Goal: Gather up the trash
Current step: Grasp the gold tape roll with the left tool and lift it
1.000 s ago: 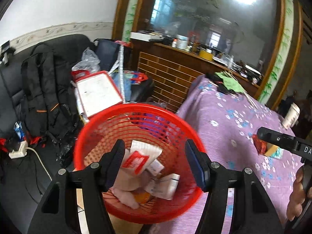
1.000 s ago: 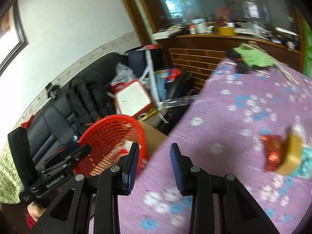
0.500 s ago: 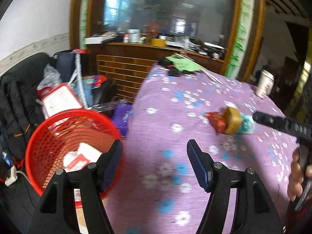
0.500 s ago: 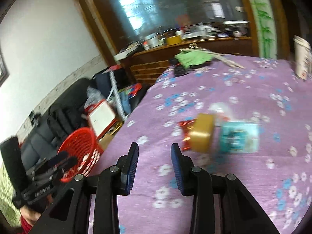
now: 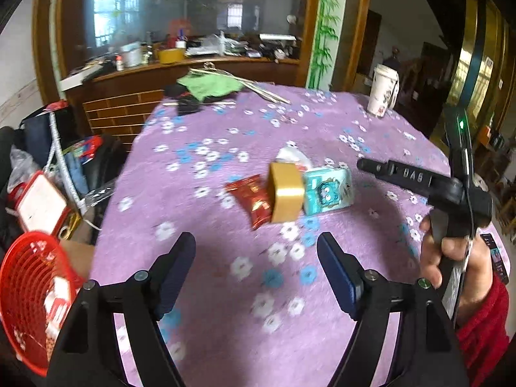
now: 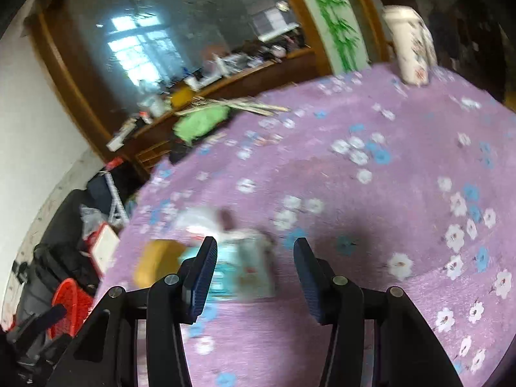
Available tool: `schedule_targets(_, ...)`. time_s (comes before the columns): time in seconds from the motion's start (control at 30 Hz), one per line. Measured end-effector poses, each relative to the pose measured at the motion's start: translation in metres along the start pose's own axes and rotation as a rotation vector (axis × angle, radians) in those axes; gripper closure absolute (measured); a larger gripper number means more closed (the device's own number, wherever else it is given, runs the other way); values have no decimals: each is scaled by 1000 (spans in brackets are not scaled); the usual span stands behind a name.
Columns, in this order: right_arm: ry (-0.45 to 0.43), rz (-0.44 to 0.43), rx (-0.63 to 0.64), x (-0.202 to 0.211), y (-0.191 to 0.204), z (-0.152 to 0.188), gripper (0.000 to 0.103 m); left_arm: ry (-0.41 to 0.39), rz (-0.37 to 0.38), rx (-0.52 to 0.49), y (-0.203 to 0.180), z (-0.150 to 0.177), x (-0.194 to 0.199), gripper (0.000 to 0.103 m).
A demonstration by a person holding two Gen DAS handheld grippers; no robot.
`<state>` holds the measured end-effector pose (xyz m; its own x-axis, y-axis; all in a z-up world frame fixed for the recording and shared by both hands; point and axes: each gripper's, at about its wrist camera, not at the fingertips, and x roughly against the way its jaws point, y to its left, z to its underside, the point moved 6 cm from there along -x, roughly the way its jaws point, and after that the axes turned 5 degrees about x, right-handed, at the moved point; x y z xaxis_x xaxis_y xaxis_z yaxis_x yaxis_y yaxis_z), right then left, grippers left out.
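Observation:
A red wrapper [image 5: 254, 200], a gold box [image 5: 285, 193], a teal packet [image 5: 327, 190] and a white scrap [image 5: 292, 154] lie together on the purple flowered tablecloth [image 5: 209, 290]. My left gripper [image 5: 256, 267] is open and empty, short of the pile. My right gripper [image 6: 254, 271] is open and empty just above the blurred teal packet [image 6: 245, 267], with the gold box [image 6: 158, 264] to its left. It also shows in the left wrist view [image 5: 364, 163]. The red mesh basket [image 5: 25, 296] holding paper trash stands off the table's left edge.
A white paper cup [image 5: 383, 92] stands at the table's far right. A green cloth [image 5: 206, 85], dark items and sticks lie at the far edge. A black sofa with a backpack [image 6: 58, 267] and cluttered bags [image 5: 48, 174] is on the left.
Both grippers swung right from the basket over the table to the trash pile. The right gripper opened wider and came down close to the teal packet.

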<state>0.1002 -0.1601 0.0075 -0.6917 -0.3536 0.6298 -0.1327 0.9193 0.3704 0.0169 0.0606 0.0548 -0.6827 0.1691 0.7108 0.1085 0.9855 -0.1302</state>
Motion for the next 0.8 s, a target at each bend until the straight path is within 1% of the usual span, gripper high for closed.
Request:
schedule_targets(0.03, 14, -3, -28, -2, -7, 1, 50, 17, 1, -9, -7, -5, -13, 26)
schedule_targets(0.1, 10, -44, -68, 1, -14, 1, 50, 33, -13, -16, -13, -10, -29, 25)
schedule_targets(0.13, 13, -45, -86, 1, -18, 1, 49, 51, -32, -19, -16, -12, -41, 25)
schedule_targets(0.23, 27, -51, -108, 0, -22, 4, 49, 76, -47, -29, -24, -17, -67, 26)
schedule_targets(0.3, 28, -58, -112, 1, -24, 4, 49, 77, -60, -42, -30, -21, -77, 33)
schedule_targets(0.33, 26, -57, -112, 2, -24, 3, 49, 73, -69, -52, -32, -24, -82, 38)
schedule_targets(0.4, 23, -62, -112, 2, -24, 3, 49, 72, -74, -54, -35, -27, -90, 52)
schedule_targets(0.43, 25, -62, -110, 1, -23, 4, 49, 86, -63, -47, -35, -28, -97, 72)
schedule_targets(0.47, 31, -64, -108, -1, -23, 5, 49, 103, -51, -37, -34, -27, -102, 74)
schedule_targets(0.6, 50, -100, -104, -10, -17, 8, 49, 76, -11, -11, -28, -25, -98, 74)
schedule_targets(0.7, 46, -130, -94, -17, -10, 8, 49, 37, 35, 21, -22, -23, -82, 74)
schedule_targets(0.73, 46, -131, -89, -20, -9, 8, 49, 12, 44, 25, -20, -22, -73, 74)
schedule_targets(0.77, 49, -137, -82, -24, -6, 8, 49, -26, 45, 30, -16, -21, -63, 74)
schedule_targets(0.8, 59, -149, -67, -28, 0, 10, 49, -45, 41, 32, -13, -22, -58, 74)
